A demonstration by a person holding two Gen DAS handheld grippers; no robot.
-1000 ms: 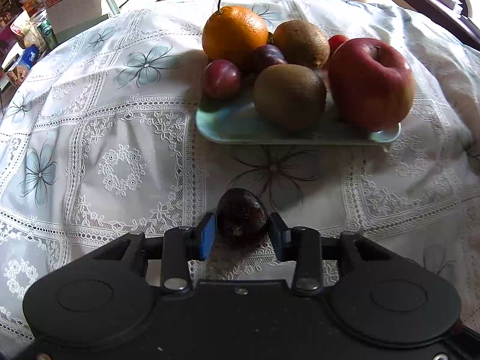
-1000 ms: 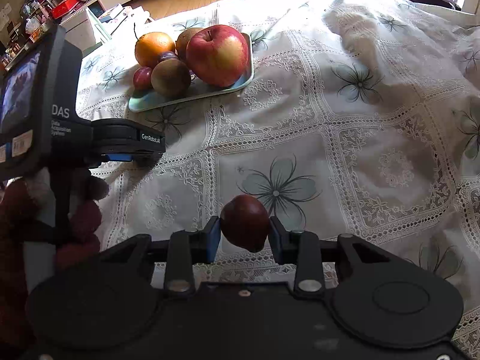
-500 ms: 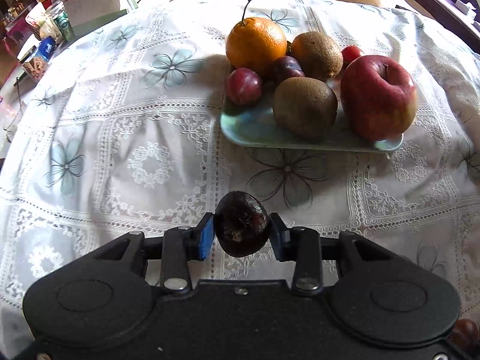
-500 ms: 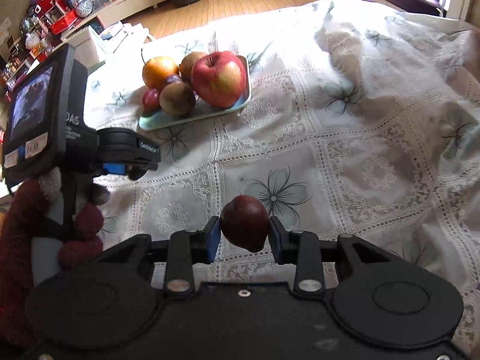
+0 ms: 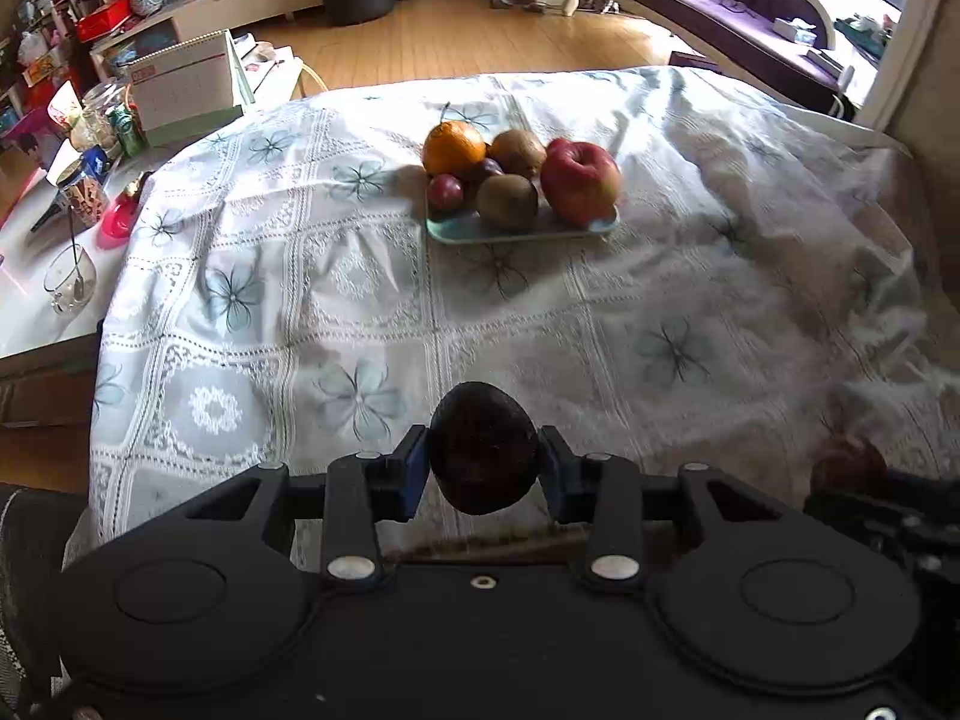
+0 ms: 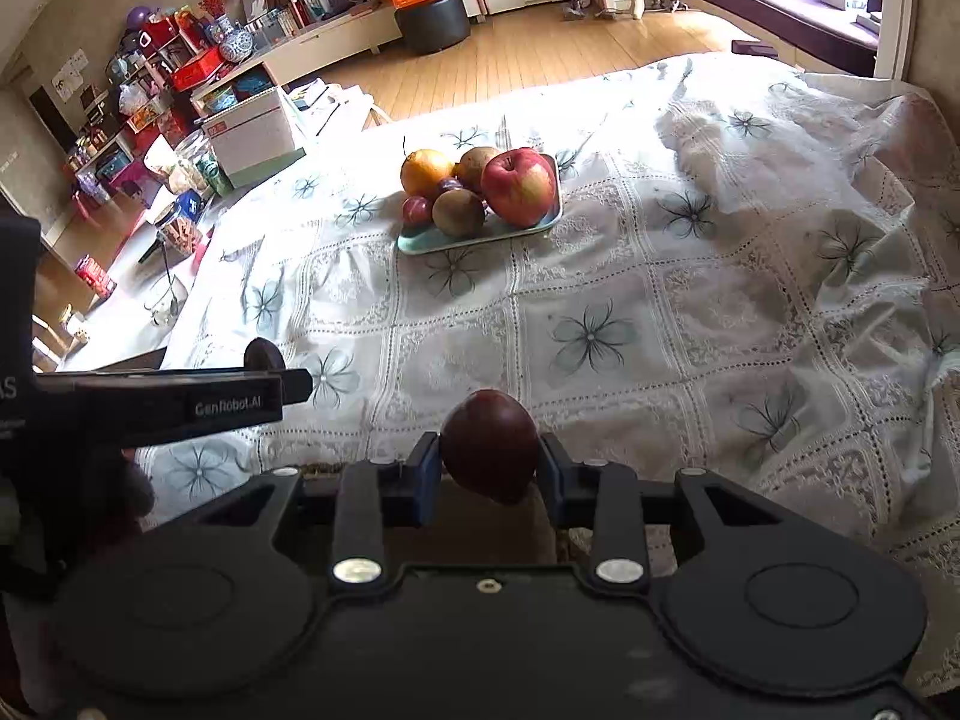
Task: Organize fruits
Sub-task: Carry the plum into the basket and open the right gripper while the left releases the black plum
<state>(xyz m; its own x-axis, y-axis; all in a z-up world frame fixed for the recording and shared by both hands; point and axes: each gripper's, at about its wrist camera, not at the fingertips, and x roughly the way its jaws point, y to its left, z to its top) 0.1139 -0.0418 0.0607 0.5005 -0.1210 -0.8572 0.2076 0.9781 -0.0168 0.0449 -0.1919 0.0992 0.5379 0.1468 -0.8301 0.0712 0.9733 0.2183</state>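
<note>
Two grippers, each with one plum. In the left wrist view the left gripper (image 5: 483, 471) sits at bottom centre, its jaws closed to the width of a dark plum (image 5: 483, 456) pinched between the blue pads and held above the cloth (image 5: 300, 276). In the right wrist view the right gripper (image 6: 489, 471), also bottom centre, clamps a red plum (image 6: 489, 446) the same way.

One tray (image 5: 462, 232) lies well ahead, just above frame centre. From the left it holds one orange (image 5: 453, 148), two small plums, the red one (image 5: 445, 192) in front and a purple one (image 5: 489, 168) behind, two kiwis (image 5: 507, 202), and one apple (image 5: 580, 182) at the right end. All the fruit is crowded together, touching.
</note>
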